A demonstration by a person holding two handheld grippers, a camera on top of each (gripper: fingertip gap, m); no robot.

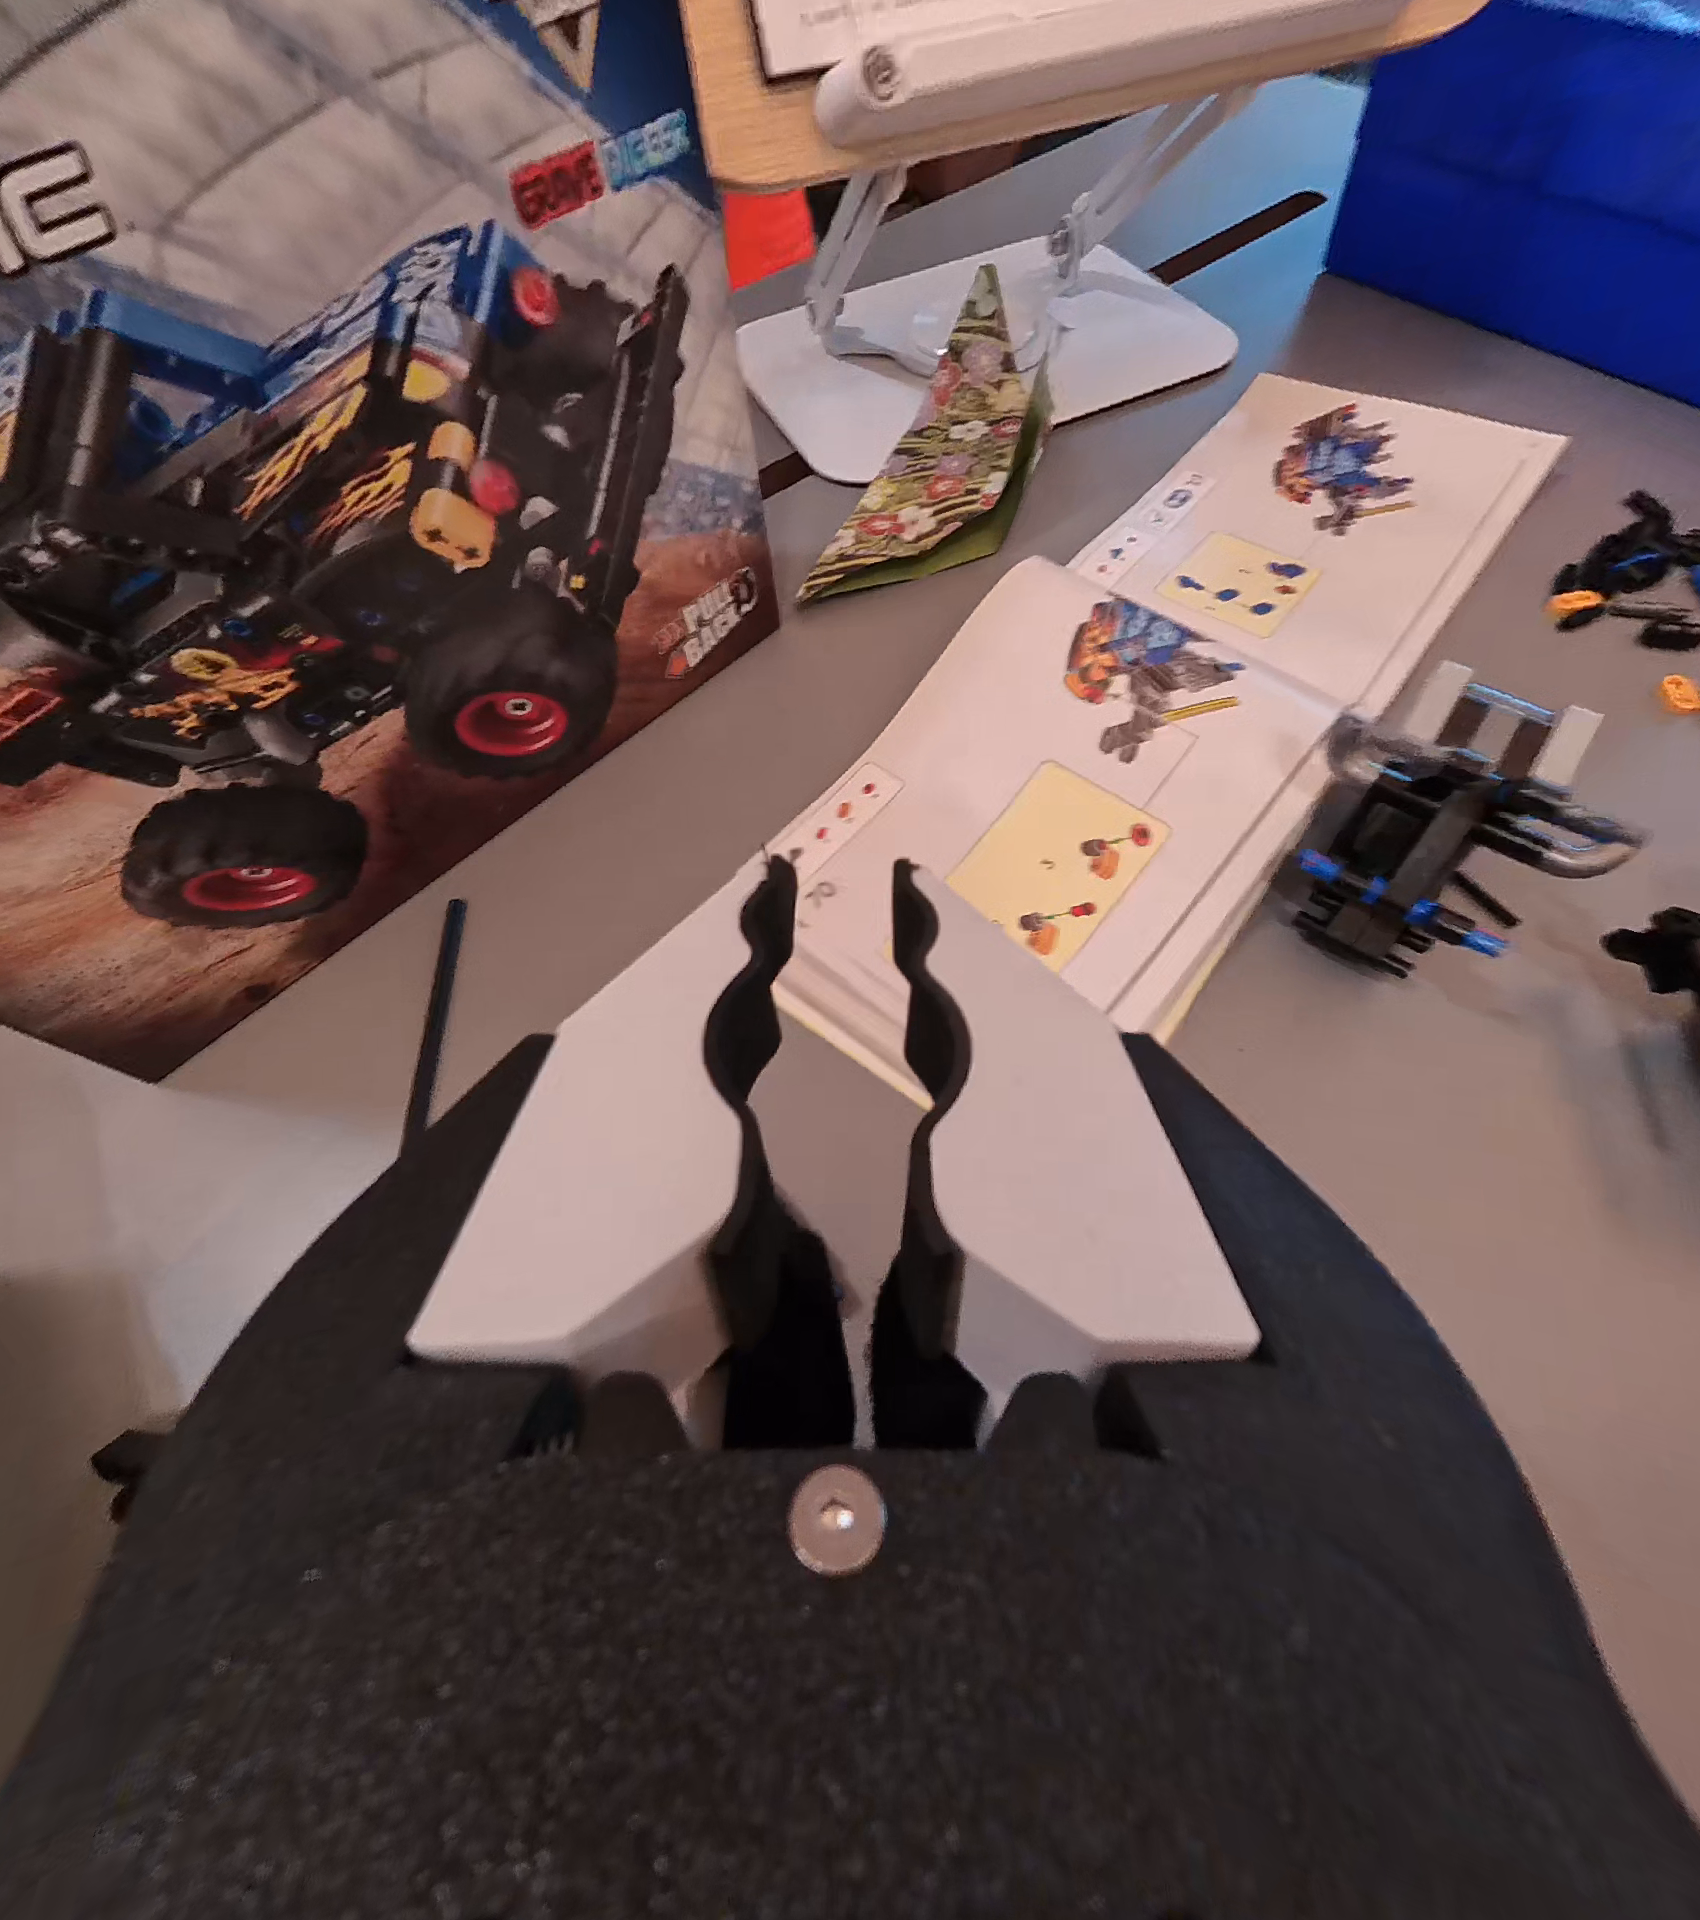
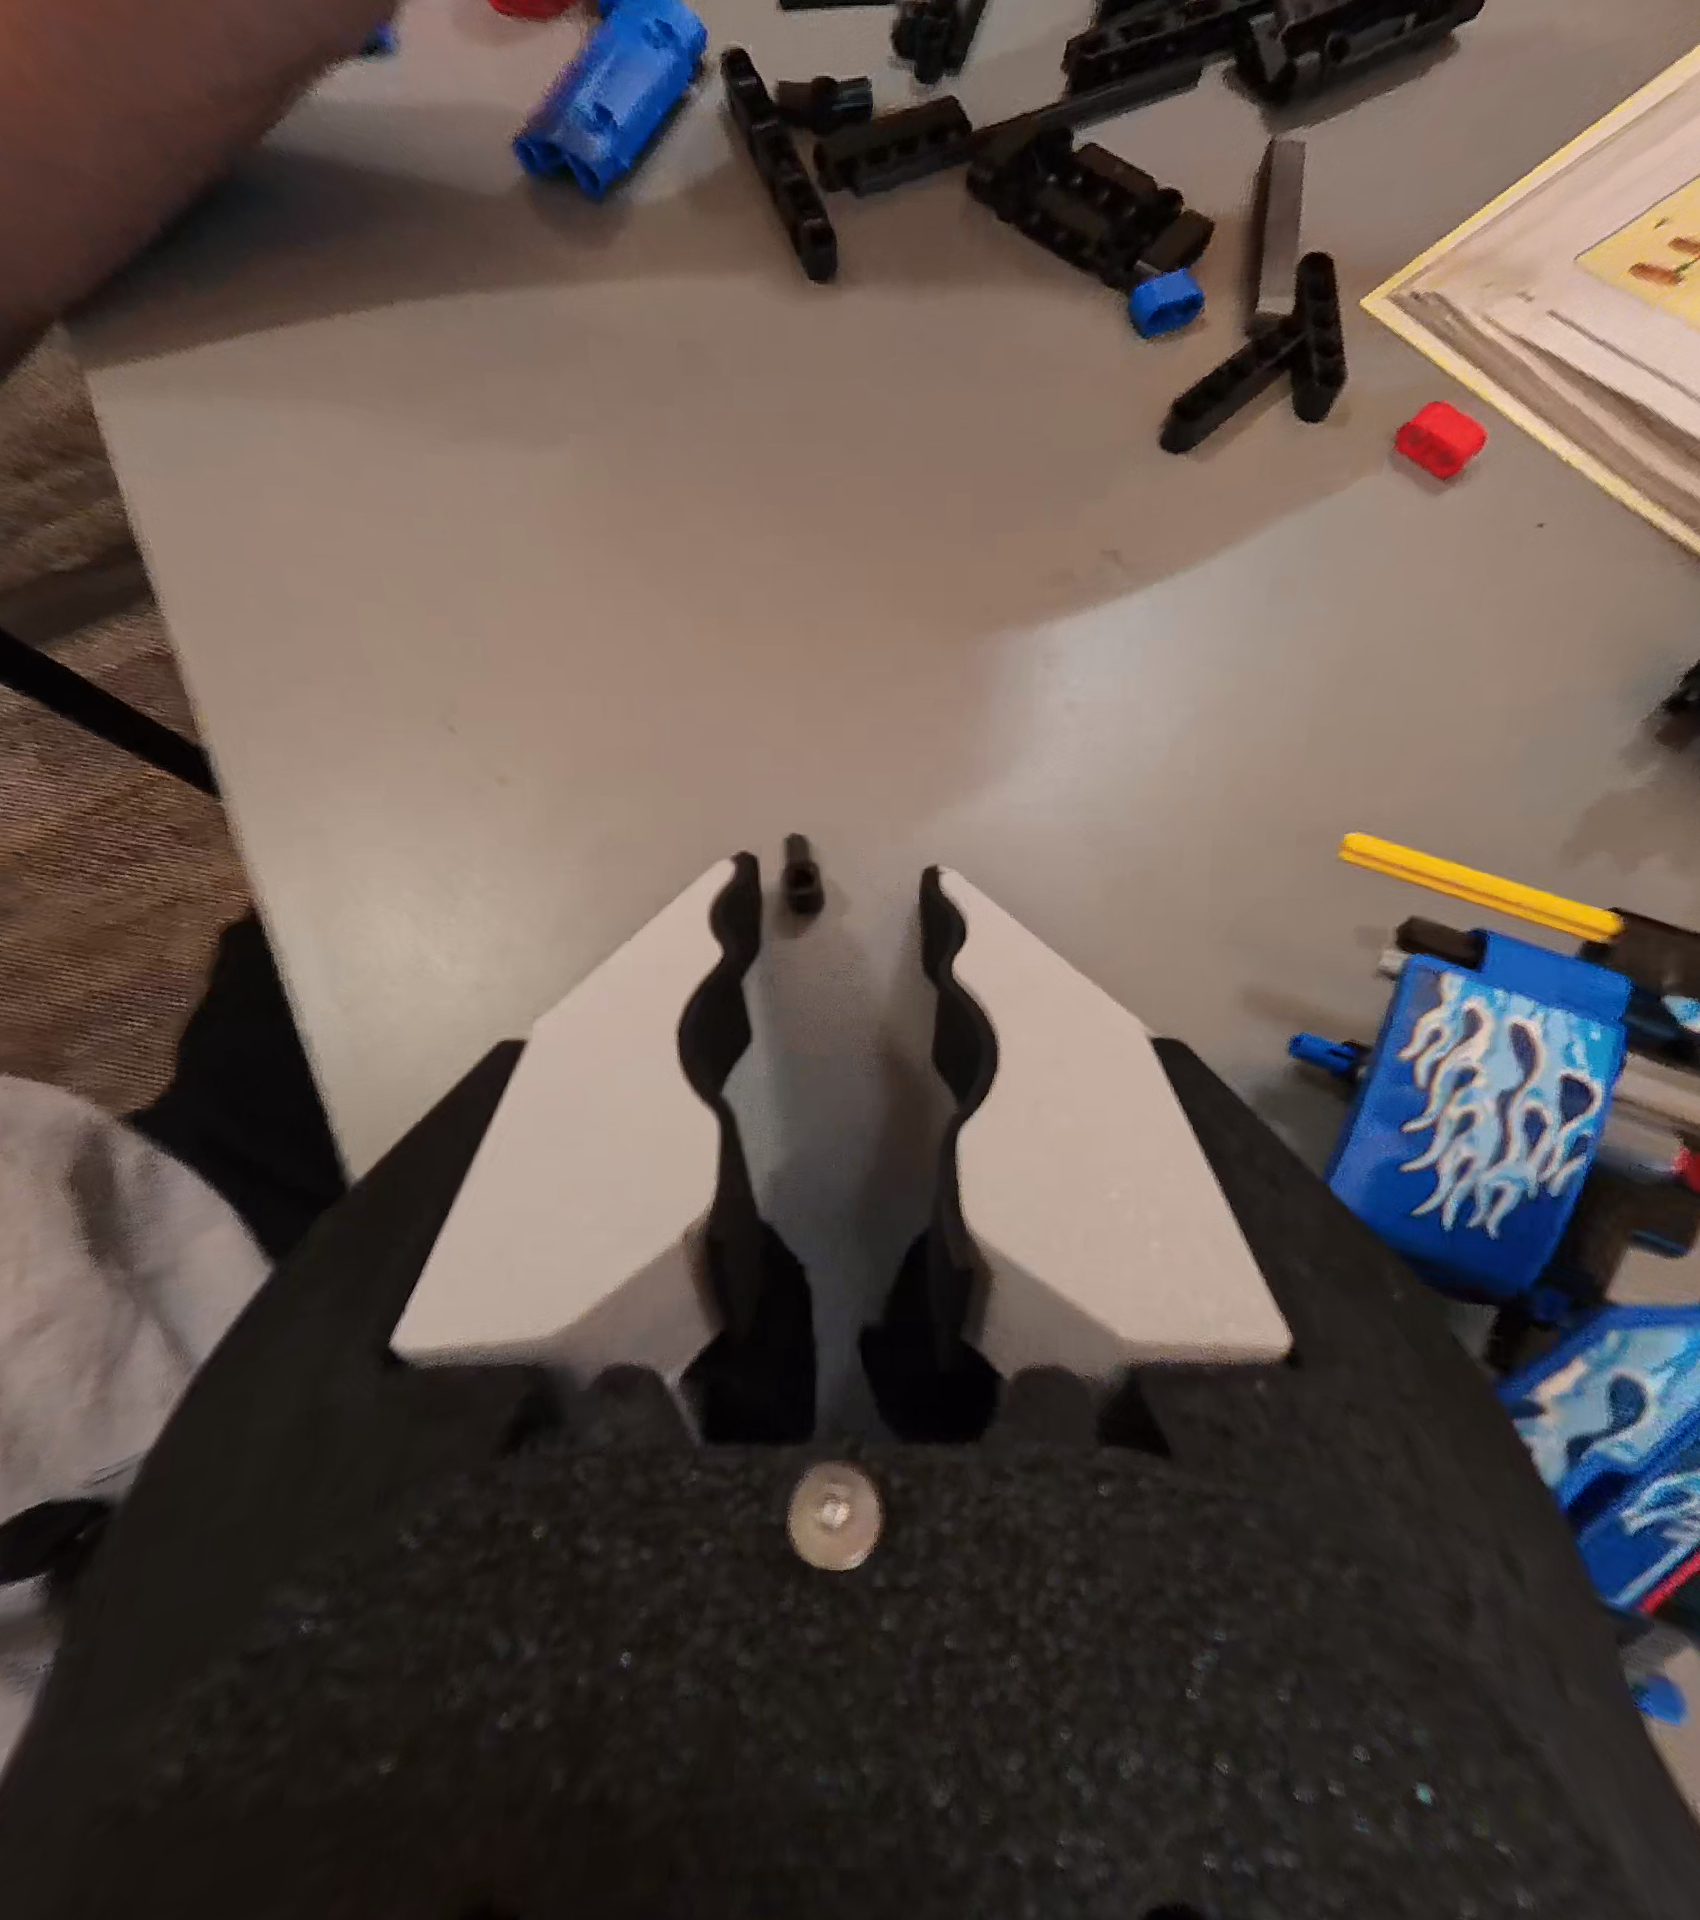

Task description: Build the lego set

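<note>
Right claw (image 2: 838, 878) released, jaws apart, empty, hovering low over the grey counter (image 2: 617, 582). Small black pin (image 2: 801, 875) lies on the counter just ahead of the tips, nearer this claw's left finger than its right, long axis running roughly away from the camera, along the fingers. Likely the next pick: the claw needs a short push forward and a slight shift left to straddle it, closing across the short axis. Small, round part, so it may roll or squirt out. Left claw (image 1: 838, 883) also released and empty, raised over the open instruction booklet (image 1: 1189, 717), well apart from the pin; right is clearly nearer. Rest of the set: loose black beams (image 2: 1064, 197) and a blue connector (image 2: 612, 99) farther ahead of the right claw, red bush (image 2: 1440, 438) near the booklet, half-built truck with blue flame panels (image 2: 1480, 1122) to its right, black chassis piece (image 1: 1428, 831) beside the booklet. Set box (image 1: 285, 499) stands closed at left, contents not visible. No trays or bins hold parts; everything is loose on the counter.
</note>
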